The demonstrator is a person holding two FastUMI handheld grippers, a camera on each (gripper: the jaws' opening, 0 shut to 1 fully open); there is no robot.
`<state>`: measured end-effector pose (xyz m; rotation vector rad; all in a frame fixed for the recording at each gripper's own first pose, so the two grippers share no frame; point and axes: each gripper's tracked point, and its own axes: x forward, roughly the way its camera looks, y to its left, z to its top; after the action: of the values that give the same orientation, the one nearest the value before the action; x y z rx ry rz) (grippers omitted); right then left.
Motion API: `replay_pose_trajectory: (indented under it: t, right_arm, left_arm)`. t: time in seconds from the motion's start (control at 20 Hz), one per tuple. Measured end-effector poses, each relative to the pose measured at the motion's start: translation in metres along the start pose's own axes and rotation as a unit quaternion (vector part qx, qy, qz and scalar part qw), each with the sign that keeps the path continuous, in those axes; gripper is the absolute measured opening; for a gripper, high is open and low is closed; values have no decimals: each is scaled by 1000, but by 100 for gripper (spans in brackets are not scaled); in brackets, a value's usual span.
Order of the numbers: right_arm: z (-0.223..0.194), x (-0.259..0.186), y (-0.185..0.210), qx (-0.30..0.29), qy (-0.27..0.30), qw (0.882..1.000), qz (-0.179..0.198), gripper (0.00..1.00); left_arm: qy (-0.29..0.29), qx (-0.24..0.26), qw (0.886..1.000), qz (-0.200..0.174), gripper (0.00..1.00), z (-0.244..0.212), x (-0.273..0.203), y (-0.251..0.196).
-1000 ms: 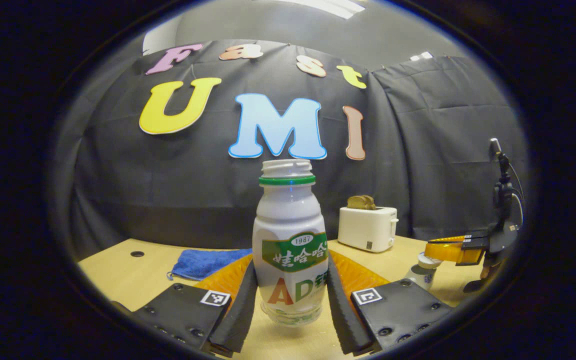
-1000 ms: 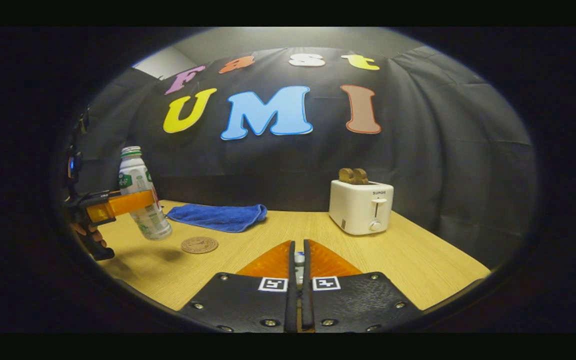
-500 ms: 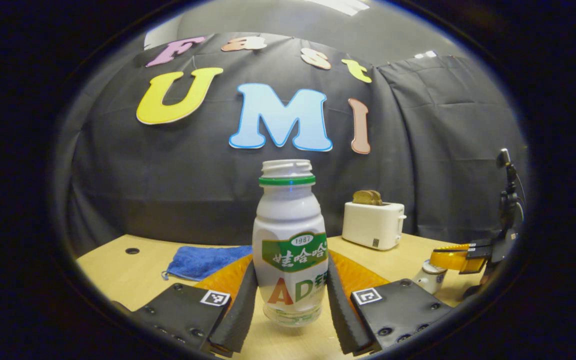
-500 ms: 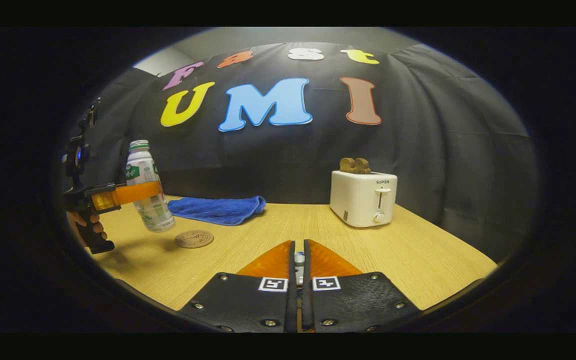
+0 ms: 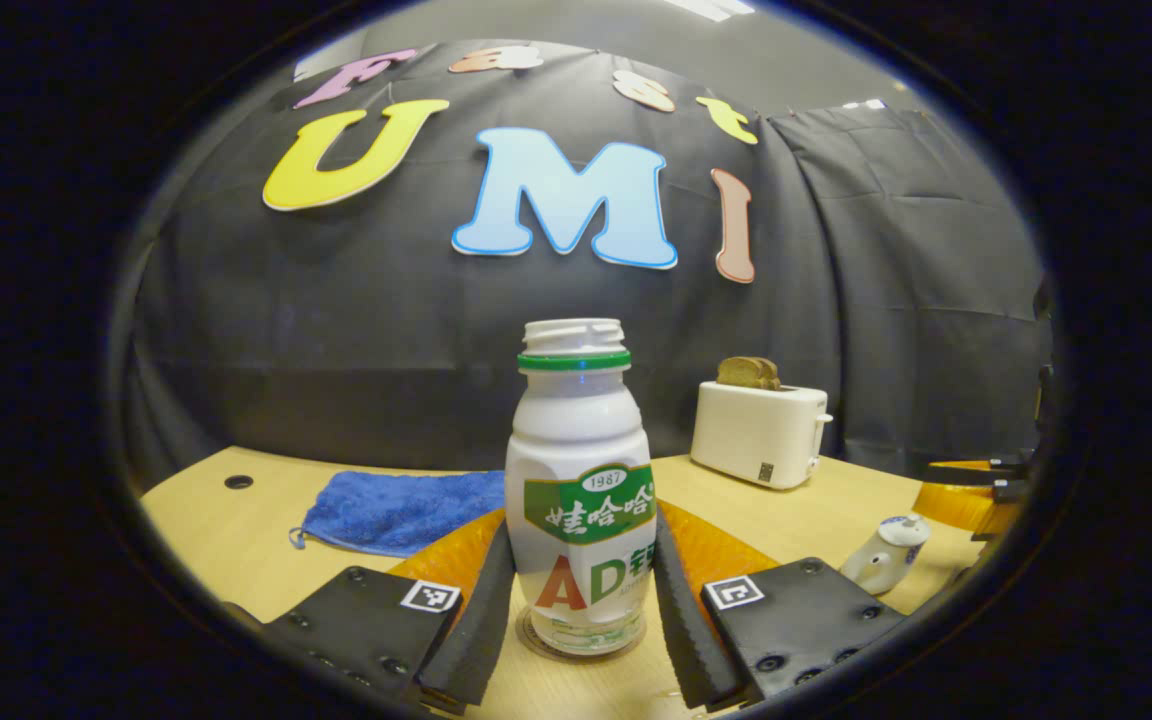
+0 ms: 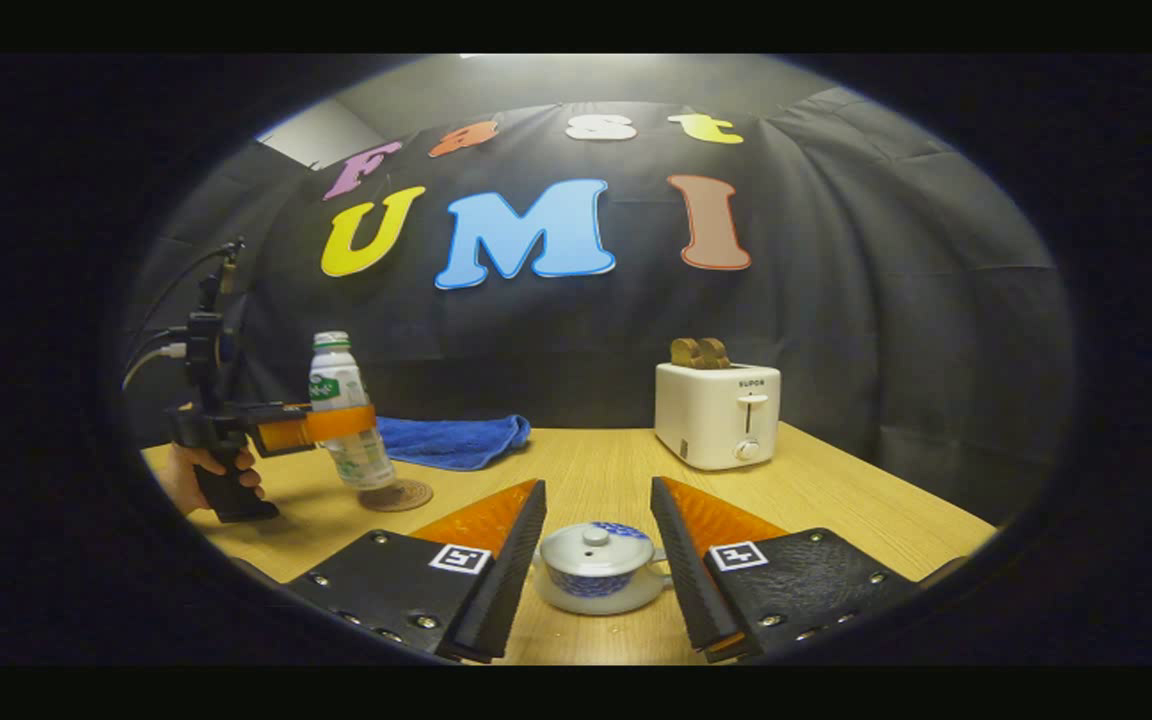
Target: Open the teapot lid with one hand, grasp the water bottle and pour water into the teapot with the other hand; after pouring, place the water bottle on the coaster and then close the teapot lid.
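So since a second ago my left gripper (image 5: 581, 610) has come down and the water bottle (image 5: 581, 480) now sits on the coaster (image 5: 532, 640) instead of hanging above the table (image 5: 236, 540). My right gripper (image 6: 596, 560) has spread its fingers and let go of the lid, which is back on the teapot (image 6: 596, 575).

The right gripper view gives me the side-on look: left gripper (image 6: 321, 428) off to my left with a hand (image 6: 198, 470) on its grip, bottle upright, coaster (image 6: 398, 494) under it. The left gripper view shows the teapot (image 5: 884, 553) off to my right, near the table's edge.

Plenty of bare wood ahead of both claws. Blue cloth (image 5: 391, 510) lies beyond the bottle, toaster (image 6: 716, 412) stands further back to the right.

Left fingers are clamped on the bottle's sides. Right fingers stand wide apart, either side of the teapot, touching nothing.
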<state>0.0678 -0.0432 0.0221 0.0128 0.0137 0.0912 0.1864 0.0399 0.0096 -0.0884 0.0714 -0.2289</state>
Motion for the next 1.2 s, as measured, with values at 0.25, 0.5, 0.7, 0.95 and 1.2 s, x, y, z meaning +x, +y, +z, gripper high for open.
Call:
replay_pose_trajectory:
  t: [0.25, 0.5, 0.7, 0.95, 1.2]
  right_arm:
    - [5, -3, -7, -6, -15, 1000, -9, 65]
    - [9, -4, -9, -6, -24, 1000, -10, 65]
    - [9, -4, -13, -3, -25, 1000, -16, 65]
    - [9, -4, -9, -2, -27, 1000, -7, 65]
    - [8, -4, -6, -5, -22, 1000, -5, 65]
  left_arm:
    - [19, 19, 1000, -2, 70, -17, 18, -4]
    - [20, 39, 999, 10, 76, -21, 20, -4]
    - [16, 48, 999, 12, 79, -22, 20, -5]
    - [19, 59, 997, 35, 100, -27, 15, 4]
    - [6, 61, 998, 26, 97, -23, -2, -6]
